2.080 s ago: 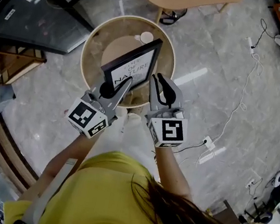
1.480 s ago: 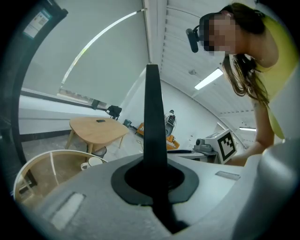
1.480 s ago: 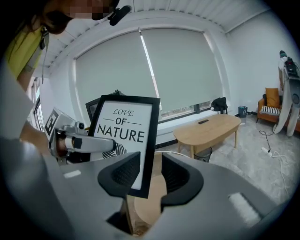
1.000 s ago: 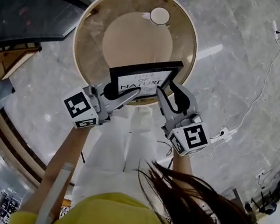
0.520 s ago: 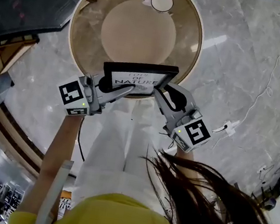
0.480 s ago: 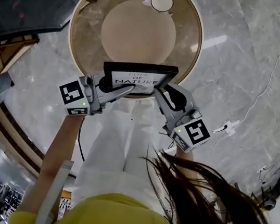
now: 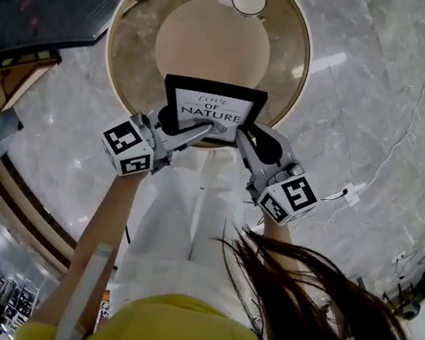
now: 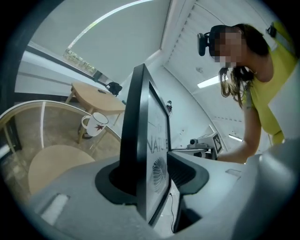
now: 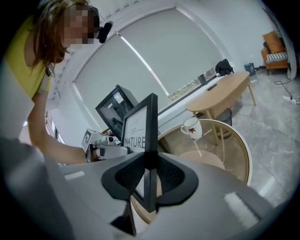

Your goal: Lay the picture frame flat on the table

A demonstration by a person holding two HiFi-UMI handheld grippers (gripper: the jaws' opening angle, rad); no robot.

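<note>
Picture frame (image 7: 212, 109) is upright at the near edge of the round glass bench (image 7: 294, 66). Left gripper (image 7: 191, 126) fingers are opening around its left side, right gripper (image 7: 248, 137) fingers closing, pinching the right side.

A white mug (image 7: 248, 0) stands upright, and a white cable (image 7: 412, 134) trails across the grey marble floor (image 7: 370, 86)

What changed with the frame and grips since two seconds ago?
The picture frame turned from diagonal to square at the table's near rim. The left gripper is opening its jaws off it; the right gripper is closing on its edge. Mug unmoved at the far rim.
</note>
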